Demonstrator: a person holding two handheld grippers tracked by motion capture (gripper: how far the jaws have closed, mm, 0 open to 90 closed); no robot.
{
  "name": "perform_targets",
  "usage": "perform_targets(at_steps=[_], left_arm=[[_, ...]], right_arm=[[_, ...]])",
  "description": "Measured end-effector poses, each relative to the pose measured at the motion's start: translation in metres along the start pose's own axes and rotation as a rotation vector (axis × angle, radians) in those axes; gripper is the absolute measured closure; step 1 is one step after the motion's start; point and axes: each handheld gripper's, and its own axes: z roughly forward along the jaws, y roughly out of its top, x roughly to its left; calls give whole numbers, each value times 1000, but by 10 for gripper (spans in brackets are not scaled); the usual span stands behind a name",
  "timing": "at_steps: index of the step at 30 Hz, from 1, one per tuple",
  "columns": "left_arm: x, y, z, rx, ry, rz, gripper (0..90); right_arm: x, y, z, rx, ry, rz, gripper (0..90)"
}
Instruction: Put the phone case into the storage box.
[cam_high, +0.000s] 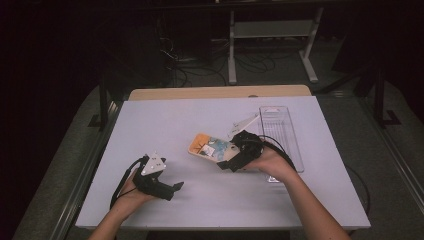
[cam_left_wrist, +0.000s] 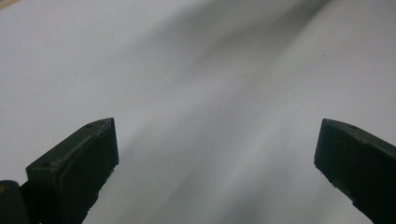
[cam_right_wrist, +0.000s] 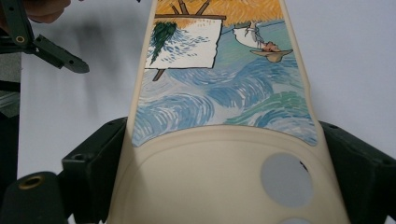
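Observation:
A cream-edged phone case (cam_high: 207, 146) printed with a blue and orange painting lies tilted over the middle of the white table (cam_high: 175, 120). My right gripper (cam_high: 227, 159) is shut on its near end. In the right gripper view the case (cam_right_wrist: 224, 93) runs up between the two jaws, which press on both of its edges at the camera-hole end. My left gripper (cam_high: 174, 189) rests near the front left of the table, open, with nothing between its jaws. In its own view the left gripper (cam_left_wrist: 215, 135) faces bare, blurred tabletop.
A clear plastic tray (cam_high: 280, 130) lies lengthwise at the table's right side, just behind my right hand. Beyond the far wooden edge (cam_high: 220, 92) are a white stand (cam_high: 270, 40) and floor cables. Part of the left gripper (cam_right_wrist: 60, 58) shows in the right gripper view.

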Motion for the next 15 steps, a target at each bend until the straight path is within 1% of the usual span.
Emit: perform_targets(at_steps=[4, 5, 6, 7, 9, 10, 11, 13, 15], left_arm=[[-2, 1, 1, -24, 8, 15, 0], [-2, 2, 1, -39, 17, 30, 0], [-2, 2, 1, -41, 22, 44, 0], [-3, 2, 1, -46, 36, 65, 0], [-3, 1, 0, -51, 39, 92, 0], [-4, 0, 0, -56, 41, 96, 0], [-5, 0, 0, -59, 46, 110, 0], [-7, 0, 0, -69, 44, 114, 0], [-8, 1, 0, -67, 51, 135, 0]], right_arm=[[-1, 0, 0, 0, 1, 2, 100], [0, 0, 0, -9, 12, 22, 100], [0, 0, 0, -10, 16, 26, 100], [1, 0, 0, -12, 18, 28, 100], [1, 0, 0, -3, 9, 25, 100], [1, 1, 0, -10, 9, 28, 100], [1, 1, 0, -15, 12, 36, 100], [1, 1, -1, -11, 9, 36, 100], [1, 1, -1, -17, 7, 39, 100]])
